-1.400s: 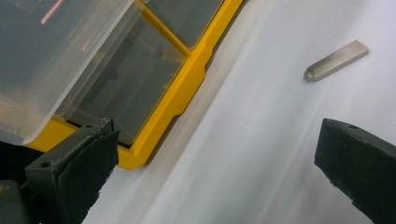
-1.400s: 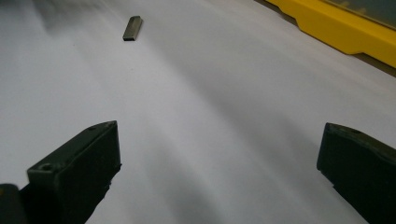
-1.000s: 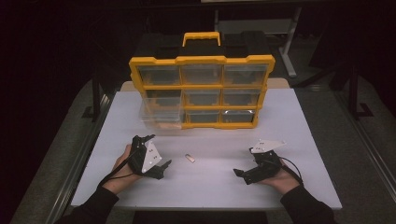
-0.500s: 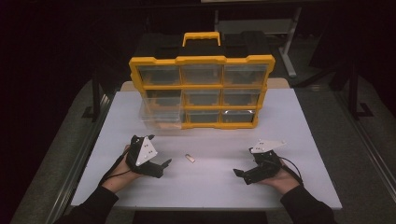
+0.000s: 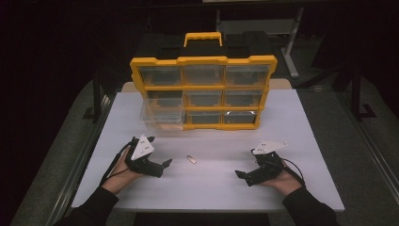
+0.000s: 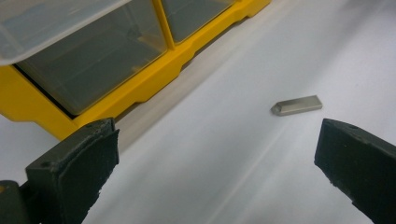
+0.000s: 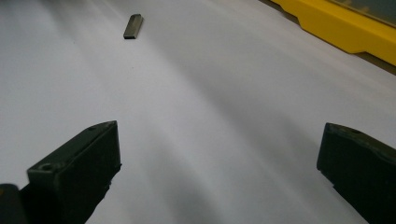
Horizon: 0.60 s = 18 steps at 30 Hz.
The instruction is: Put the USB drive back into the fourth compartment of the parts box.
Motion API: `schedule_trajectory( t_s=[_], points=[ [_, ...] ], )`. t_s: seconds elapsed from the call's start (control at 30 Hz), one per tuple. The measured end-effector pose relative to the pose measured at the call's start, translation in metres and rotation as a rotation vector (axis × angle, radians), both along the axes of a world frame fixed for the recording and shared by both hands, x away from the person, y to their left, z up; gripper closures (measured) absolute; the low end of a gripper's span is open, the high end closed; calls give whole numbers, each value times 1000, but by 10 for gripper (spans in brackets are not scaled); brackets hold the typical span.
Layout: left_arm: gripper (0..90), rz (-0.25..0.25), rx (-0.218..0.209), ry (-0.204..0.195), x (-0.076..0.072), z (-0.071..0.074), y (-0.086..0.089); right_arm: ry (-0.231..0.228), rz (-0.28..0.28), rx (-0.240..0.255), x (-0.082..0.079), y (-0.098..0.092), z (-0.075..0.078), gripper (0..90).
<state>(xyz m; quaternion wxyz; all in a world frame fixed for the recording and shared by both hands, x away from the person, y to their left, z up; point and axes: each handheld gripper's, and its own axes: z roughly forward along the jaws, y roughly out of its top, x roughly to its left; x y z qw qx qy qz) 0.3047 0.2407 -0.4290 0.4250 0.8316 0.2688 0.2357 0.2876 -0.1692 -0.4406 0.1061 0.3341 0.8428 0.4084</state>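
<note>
White table surface (image 5: pixel 207 188) bears all items observed. Yellow organiser (image 5: pixel 203 92) stands upright at the far middle of the table, black handle on top, nine clear drawers in three rows; the drawer at lower left (image 5: pixel 162 117) is pulled forward out of the frame. Left gripper (image 5: pixel 165 163), held in the person's left hand (image 5: pixel 123 165), rests near the front left of the table, jaws spread wide and holding nothing. Right gripper (image 5: pixel 239 174), held in the right hand (image 5: pixel 282 178), rests near the front right, jaws likewise wide apart and empty. Small metal piece (image 5: pixel 190 159) lies flat on the table between the two grippers, closer to the left one, touching neither. Left gripper view confirms the piece (image 6: pixel 297 105) ahead of the jaws, toward the right-hand jaw.
</note>
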Motion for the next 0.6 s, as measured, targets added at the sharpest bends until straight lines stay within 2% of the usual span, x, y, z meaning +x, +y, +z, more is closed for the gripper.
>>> schedule_trajectory(
  t_s=[0.4, 0.6],
  points=[
    [0, 1, -108, 91, 6, 1, 6, 1, 0, 0, 0, 0, 0, 0],
    [0, 4, -141, 129, 9, 0, 9, 3, 2, 0, 1, 0, 0, 0]
  ],
)
